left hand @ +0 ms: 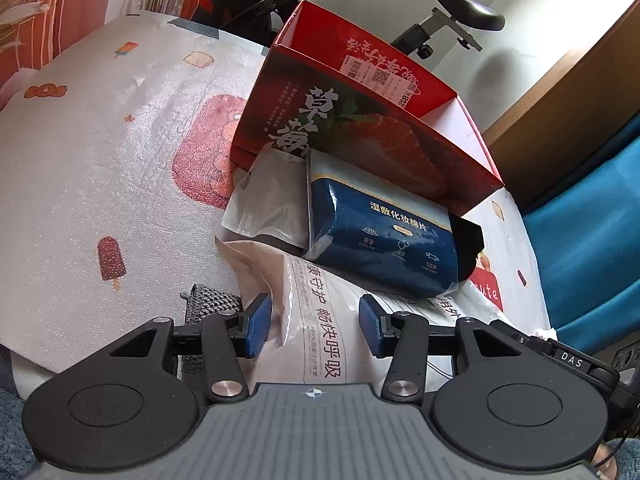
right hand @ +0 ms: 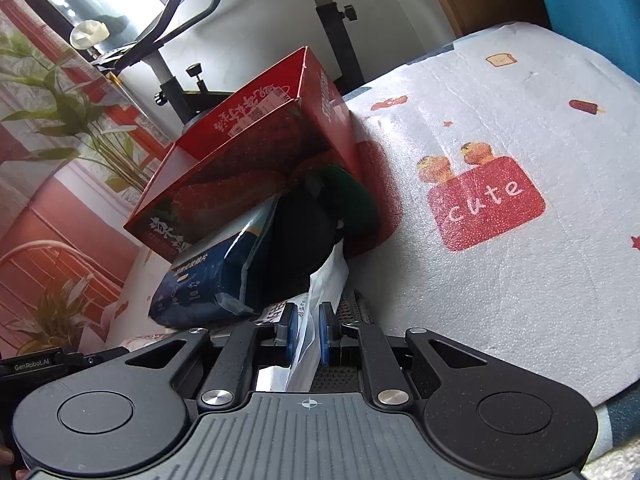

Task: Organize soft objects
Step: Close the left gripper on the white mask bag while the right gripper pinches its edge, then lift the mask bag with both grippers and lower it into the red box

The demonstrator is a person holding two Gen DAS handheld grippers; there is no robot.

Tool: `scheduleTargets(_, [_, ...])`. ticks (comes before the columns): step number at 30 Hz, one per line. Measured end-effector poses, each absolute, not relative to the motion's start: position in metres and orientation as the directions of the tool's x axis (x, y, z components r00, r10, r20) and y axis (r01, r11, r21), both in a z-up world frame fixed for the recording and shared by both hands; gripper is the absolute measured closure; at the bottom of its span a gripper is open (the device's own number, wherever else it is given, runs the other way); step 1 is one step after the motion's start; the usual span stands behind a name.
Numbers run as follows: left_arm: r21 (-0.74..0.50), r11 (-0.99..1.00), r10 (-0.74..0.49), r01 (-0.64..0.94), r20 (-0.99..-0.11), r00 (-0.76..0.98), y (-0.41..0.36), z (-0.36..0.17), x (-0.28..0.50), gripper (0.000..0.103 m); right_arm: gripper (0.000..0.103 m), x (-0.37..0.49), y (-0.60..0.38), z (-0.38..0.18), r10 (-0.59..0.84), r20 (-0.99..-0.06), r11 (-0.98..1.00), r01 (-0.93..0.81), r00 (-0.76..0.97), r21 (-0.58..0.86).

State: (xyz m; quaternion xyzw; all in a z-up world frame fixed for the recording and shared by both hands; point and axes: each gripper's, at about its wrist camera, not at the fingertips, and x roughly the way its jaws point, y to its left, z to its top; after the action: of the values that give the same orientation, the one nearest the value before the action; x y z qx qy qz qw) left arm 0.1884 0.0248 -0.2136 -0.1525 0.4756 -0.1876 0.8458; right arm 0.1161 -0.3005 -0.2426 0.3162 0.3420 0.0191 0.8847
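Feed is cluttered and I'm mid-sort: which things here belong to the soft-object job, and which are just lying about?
Job:
- white printed bag, gripped by both grippers
- blue cotton-pad pack
- clear bag
- black and green soft item
- red strawberry box, likely the container

Lying about:
- exercise bike
- plant
- blue chair

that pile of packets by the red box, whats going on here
A person is working with two hand-held tongs on a pile of soft packs. Both tongs grip the same white plastic bag with printed text: the left tongs around a bunched part, the right tongs pinched shut on a thin edge. A blue pack of cotton pads lies on top of the bag, leaning against the open red strawberry box on the printed table cover. Nothing visible in the box yet.
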Motion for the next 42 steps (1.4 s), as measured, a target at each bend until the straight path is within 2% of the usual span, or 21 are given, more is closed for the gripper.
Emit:
scheduleTargets(16, [-0.447,0.867,-0.495,0.220,-0.724,0.480,0.041,-0.196,0.153,0.053,0.090,0.081,-0.280,-0.206,0.231,-0.587,0.841,0.144,0.776,0.522])
scheduleTargets(27, [-0.451,0.840,-0.538,0.301,-0.629,0.561,0.050,-0.164,0.140,0.053,0.090,0.073,-0.269,-0.152,0.236,-0.471,0.887,0.011,0.850,0.462])
scheduleTargets(36, [-0.391,0.845,-0.534,0.365,-0.589,0.607,0.036,-0.147,0.167,0.053,0.090,0.107,-0.274,-0.124,0.229,-0.446,0.922,-0.046,0.865,0.385])
scheduleTargets(42, [-0.305,0.849,-0.525,0.431,-0.581,0.622,0.021,-0.134,0.221,0.064,0.091,0.169,-0.297,-0.114,0.231,-0.442,0.931,-0.065,0.867,0.359])
